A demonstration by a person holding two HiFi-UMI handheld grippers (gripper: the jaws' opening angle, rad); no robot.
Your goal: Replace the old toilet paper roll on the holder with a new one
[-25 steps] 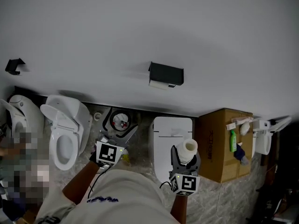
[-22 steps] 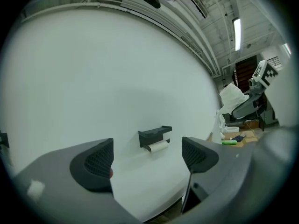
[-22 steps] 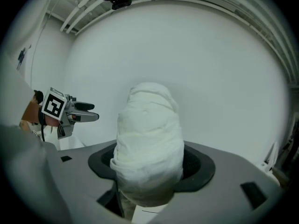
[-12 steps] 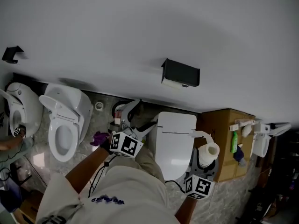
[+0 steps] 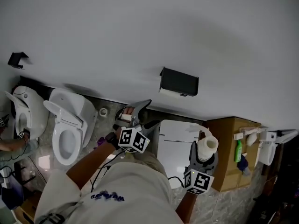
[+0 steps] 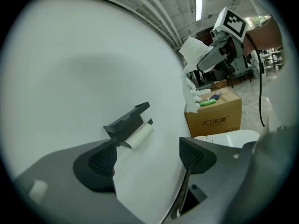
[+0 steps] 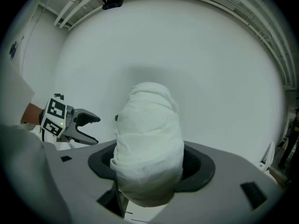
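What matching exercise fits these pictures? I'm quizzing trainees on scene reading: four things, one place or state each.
1 left gripper; 2 right gripper; 3 black holder; 4 cardboard box.
A on the wall; B beside the toilet; C shut on the new roll; D open, empty.
Pairs: 1-D, 2-C, 3-A, 4-B. The left gripper's fingers have just been closing, nothing between them.

Mounted black holder (image 5: 179,80) carries a thin old roll (image 5: 170,93); white new roll (image 5: 207,146) stands upright in right gripper (image 7: 150,164).
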